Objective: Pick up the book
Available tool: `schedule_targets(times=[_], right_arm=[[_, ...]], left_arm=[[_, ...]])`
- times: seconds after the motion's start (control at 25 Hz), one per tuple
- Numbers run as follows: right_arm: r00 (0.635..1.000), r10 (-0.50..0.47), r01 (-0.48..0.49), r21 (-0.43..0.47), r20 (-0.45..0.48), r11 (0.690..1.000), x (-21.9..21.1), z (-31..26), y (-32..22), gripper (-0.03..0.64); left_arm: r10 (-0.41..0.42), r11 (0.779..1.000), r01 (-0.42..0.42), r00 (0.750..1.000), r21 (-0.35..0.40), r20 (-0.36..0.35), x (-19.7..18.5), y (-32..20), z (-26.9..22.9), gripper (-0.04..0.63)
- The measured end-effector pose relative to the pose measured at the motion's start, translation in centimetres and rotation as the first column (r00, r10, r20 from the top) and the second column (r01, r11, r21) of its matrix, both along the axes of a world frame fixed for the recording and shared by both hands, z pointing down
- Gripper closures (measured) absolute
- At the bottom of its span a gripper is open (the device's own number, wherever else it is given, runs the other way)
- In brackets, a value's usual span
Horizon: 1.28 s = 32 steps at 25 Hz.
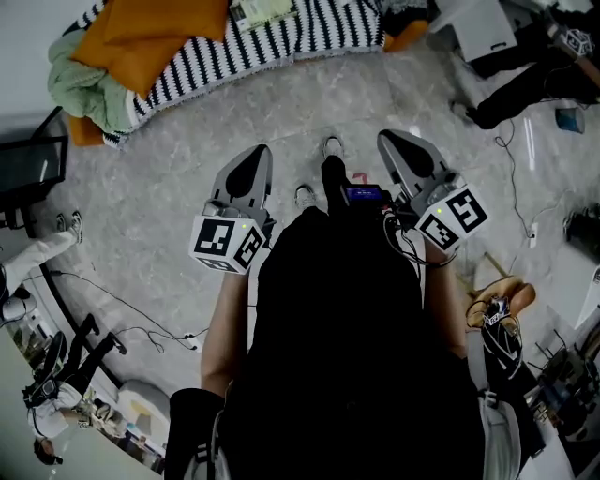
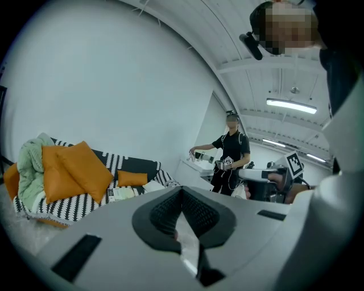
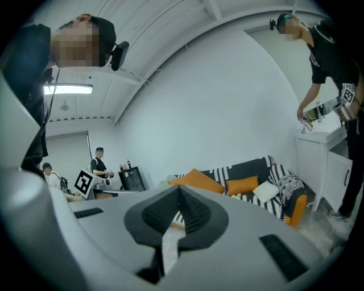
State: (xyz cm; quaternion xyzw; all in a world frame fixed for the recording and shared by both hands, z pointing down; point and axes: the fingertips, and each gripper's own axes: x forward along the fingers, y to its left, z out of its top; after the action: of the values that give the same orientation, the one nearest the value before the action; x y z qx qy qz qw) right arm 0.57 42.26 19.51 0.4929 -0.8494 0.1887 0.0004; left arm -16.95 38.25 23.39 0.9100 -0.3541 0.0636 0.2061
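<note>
As seen from the head, find the book (image 1: 262,11) lying flat on the striped sofa (image 1: 234,52) seat, beside a small orange cushion (image 2: 132,178), off from the end piled with big cushions. Well apart, over the grey floor (image 1: 169,169), see left gripper (image 1: 258,155) and right gripper (image 1: 392,141), jaws closed on nothing.

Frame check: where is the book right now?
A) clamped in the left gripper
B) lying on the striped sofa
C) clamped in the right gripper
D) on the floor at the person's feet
B: the book lies on the striped sofa beside a small orange cushion, while the left gripper and right gripper are both shut on nothing.
</note>
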Motion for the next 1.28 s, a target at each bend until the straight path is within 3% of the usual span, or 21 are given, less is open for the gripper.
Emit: schedule_targets(times=[0.4,0.84,1.28], right_arm=[[0.999,-0.029,0.028,0.019,0.041,0.999,5.0,-0.7,-7.3,0.600],[0.988,-0.125,0.125,0.004,0.089,0.992,9.9,0.4,-13.6,0.600],[0.979,-0.169,0.172,-0.024,0.117,0.985,10.9,1.5,-16.0,0.601]], left_arm=[[-0.044,0.999,0.044,0.999,0.020,0.015,4.7,-6.8,-1.8,0.581],[-0.141,0.990,0.140,0.990,0.025,0.033,9.7,-11.8,-2.0,0.581],[-0.181,0.983,0.182,0.981,0.001,0.065,10.3,-13.5,-1.6,0.581]])
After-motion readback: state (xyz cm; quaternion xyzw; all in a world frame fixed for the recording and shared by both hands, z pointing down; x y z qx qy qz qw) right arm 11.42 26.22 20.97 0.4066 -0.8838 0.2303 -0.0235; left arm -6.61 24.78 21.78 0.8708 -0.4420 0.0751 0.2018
